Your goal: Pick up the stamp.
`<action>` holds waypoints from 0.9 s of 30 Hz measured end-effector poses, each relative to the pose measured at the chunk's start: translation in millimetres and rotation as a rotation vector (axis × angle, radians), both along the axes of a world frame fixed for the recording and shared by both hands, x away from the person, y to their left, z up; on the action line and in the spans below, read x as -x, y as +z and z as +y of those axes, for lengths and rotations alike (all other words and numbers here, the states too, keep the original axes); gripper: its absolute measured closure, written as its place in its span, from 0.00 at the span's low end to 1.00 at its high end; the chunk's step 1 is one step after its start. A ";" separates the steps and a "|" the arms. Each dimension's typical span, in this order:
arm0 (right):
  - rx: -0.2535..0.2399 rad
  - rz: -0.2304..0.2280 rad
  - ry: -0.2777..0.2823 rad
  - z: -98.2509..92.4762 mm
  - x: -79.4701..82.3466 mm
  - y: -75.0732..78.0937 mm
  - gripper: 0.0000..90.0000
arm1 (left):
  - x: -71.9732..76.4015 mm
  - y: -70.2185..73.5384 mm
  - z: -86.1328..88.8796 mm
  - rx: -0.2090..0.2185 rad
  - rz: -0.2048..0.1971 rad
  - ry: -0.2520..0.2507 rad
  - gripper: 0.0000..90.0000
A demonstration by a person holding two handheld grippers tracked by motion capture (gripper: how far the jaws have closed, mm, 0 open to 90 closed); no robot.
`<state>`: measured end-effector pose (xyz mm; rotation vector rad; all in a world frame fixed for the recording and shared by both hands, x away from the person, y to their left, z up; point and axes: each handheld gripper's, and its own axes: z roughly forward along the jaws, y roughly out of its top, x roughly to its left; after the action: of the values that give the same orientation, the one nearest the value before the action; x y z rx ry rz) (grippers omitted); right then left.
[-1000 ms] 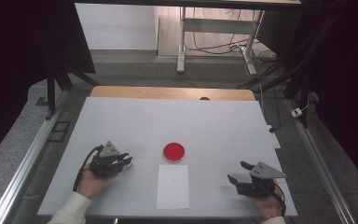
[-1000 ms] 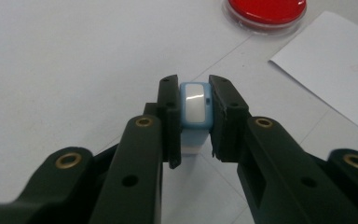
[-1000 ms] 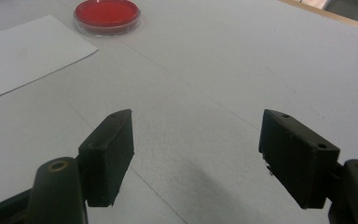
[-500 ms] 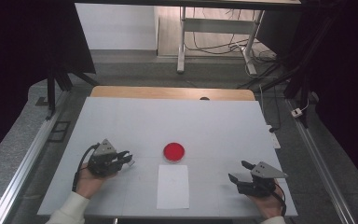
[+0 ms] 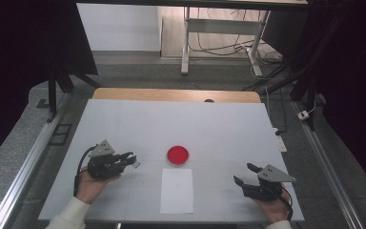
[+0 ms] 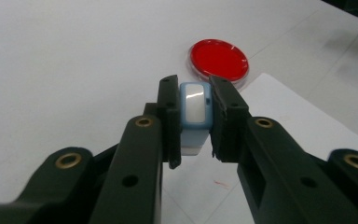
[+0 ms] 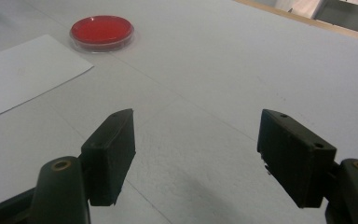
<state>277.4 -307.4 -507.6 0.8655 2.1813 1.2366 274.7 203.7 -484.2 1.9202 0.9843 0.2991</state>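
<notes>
The left claw (image 6: 195, 140) is seen pinching a small pale-blue block (image 6: 195, 109) w/ a white face, held between both pads near the tips, approx. upright. In the high view the left claw (image 5: 124, 161) lies low over the bench (image 5: 124, 124), pointing toward the centre. The grip looks firm but shallow, so squeeze should be kept constant and the wrist kept level; any roll could let the block slip out downward.

Just beyond the tips, slightly to the right, a white sheet (image 6: 279, 116) is laid flat; its near corner sits under the right pad's line. Farther ahead, a red dish (image 6: 218, 59) rests just past the sheet's edge. Judged from this, the block is probably to be carried fwd to the dish or sheet. The approach should be made slowly, with the block's lower end kept clear of the sheet so the paper is not dragged, and the dish rim not nudged.

The right claw (image 7: 196, 154) is spread wide, nothing between the pads, parked over bare bench well apart from the sheet (image 7: 23, 74) and dish (image 7: 101, 31). It is best left there, out of the way.
</notes>
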 end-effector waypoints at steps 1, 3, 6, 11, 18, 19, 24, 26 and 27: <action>0.002 -0.002 0.000 0.5 0.1 0.3 0.30 | 0.7 0.8 -0.1 0.004 -0.001 -0.004 0.84; 0.009 -0.009 0.002 1.8 0.5 0.4 0.30 | 1.5 2.5 -0.9 0.016 -0.003 -0.011 0.84; -0.001 -0.012 0.006 1.7 1.4 0.2 0.30 | 1.7 5.4 -2.6 0.032 -0.006 -0.022 0.84; -0.021 -0.009 -0.002 -2.1 1.9 0.2 0.31 | 1.2 10.0 -3.9 0.067 -0.007 -0.031 0.84; -0.025 -0.018 -0.004 -2.4 5.6 2.0 0.31 | 4.3 13.5 -8.4 0.082 -0.012 -0.028 0.84; -0.025 -0.018 -0.004 -2.4 5.6 2.0 0.31 | 5.3 14.3 -8.7 0.088 -0.013 -0.029 0.84; -0.019 -0.032 0.003 1.4 9.1 4.0 0.31 | 7.3 17.4 -13.7 0.104 -0.020 -0.047 0.84; -0.020 -0.032 0.004 1.9 9.0 3.9 0.31 | 7.0 17.6 -16.3 0.109 -0.018 -0.055 0.84; -0.019 -0.030 0.004 2.5 8.9 3.7 0.31 | 6.7 17.7 -17.7 0.111 -0.016 -0.060 0.84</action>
<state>268.5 -304.9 -503.9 0.8449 2.1516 1.2668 268.0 186.0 -466.5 1.8400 0.9126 0.2206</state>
